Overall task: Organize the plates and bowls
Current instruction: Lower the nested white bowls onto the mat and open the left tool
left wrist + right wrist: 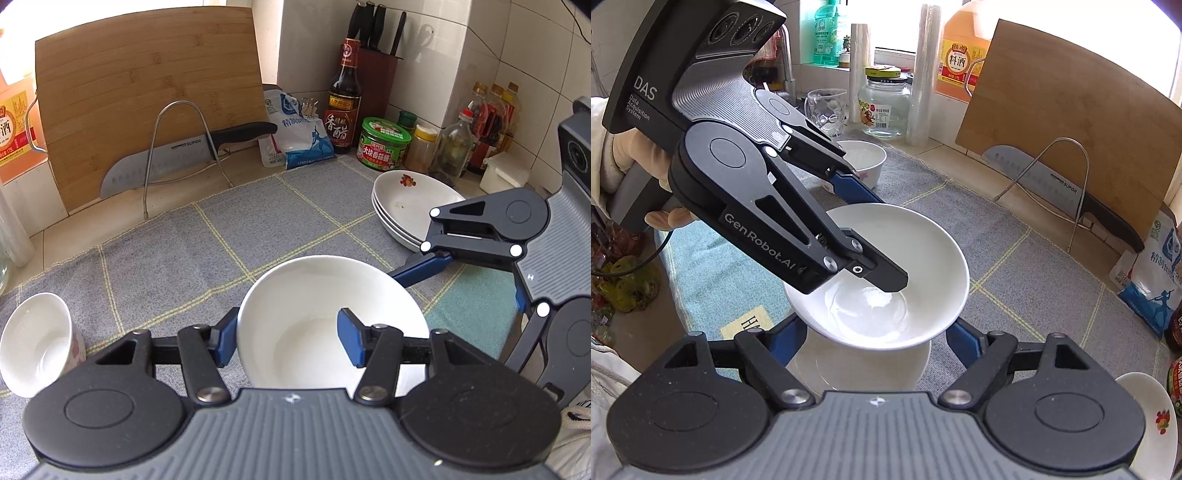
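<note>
Now Stacking: Bowl Held Over Bowl

Left wrist view: left gripper (287,338) pinching white bowl's (328,317) rim, one finger inside, one outside; plate stack (400,206) beyond it.

Right wrist view: right gripper (875,341) spread, flanking lower bowl (860,369) beneath white bowl. Next, probably: lowering squarely, then releasing.

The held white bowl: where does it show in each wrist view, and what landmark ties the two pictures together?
Left wrist: the bowl sits bottom centre, its rim pinched between the left gripper fingers.
Right wrist: the same bowl is centre, the left gripper clamping its rim from the upper left, above another bowl between the right gripper fingers.
Shared landmark: the knife against the cutting board.
</note>
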